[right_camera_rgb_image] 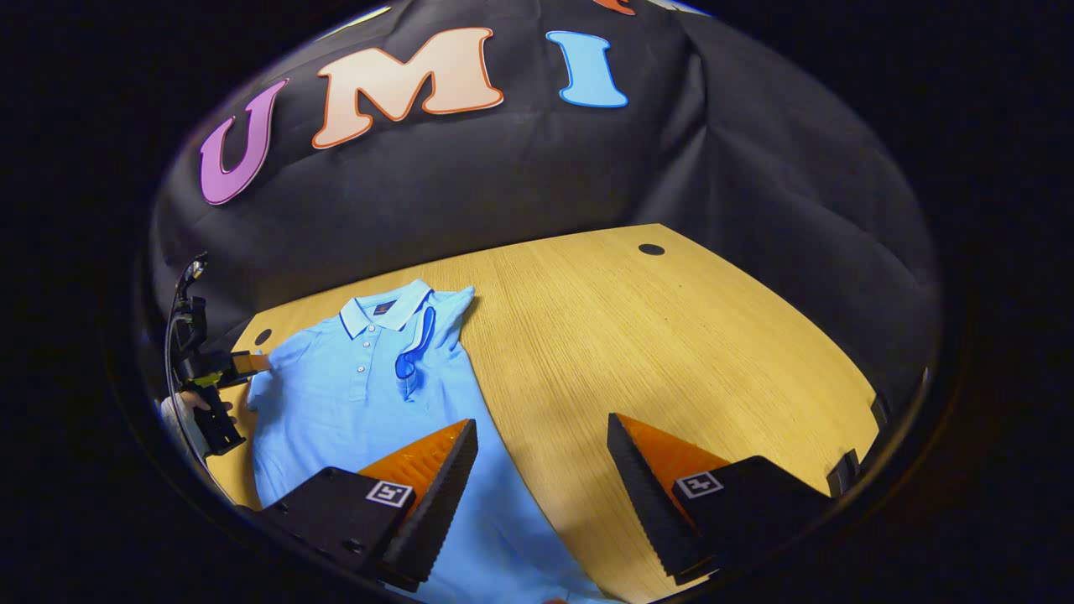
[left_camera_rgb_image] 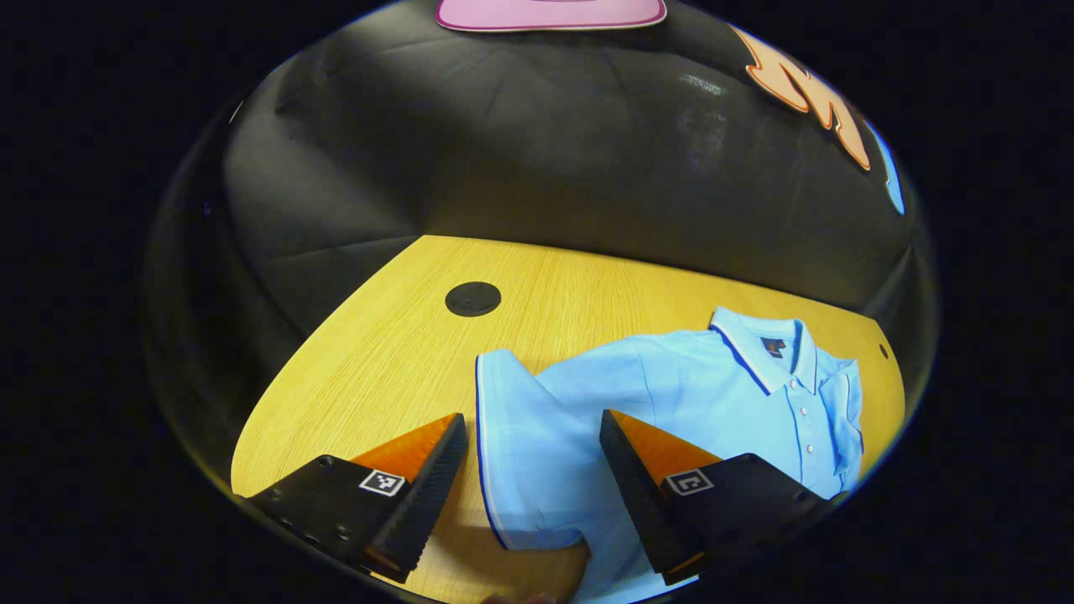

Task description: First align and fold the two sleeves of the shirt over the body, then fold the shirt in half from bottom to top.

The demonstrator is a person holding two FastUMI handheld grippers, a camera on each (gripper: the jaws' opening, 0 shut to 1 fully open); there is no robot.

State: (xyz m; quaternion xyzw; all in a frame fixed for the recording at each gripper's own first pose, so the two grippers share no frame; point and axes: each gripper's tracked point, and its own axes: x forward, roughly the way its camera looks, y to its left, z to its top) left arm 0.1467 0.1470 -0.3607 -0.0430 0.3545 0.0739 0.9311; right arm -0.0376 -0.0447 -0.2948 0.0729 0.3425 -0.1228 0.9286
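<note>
The shirt [left_camera_rgb_image: 671,394] lies on the table [left_camera_rgb_image: 403,352]; the left tool [left_camera_rgb_image: 533,428] and right tool [right_camera_rgb_image: 541,432] hover over it, fingers apart.

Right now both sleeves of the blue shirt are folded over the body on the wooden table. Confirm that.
Not both. In the left gripper view one sleeve of the shirt lies spread out on the table; in the right gripper view the other sleeve is folded over the body.

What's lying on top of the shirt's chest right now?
One sleeve lies folded over the chest of the shirt, beside the button placket; the fabric under it is hidden. The other sleeve still lies out on the table, between the open left hand-held gripper fingers.
</note>
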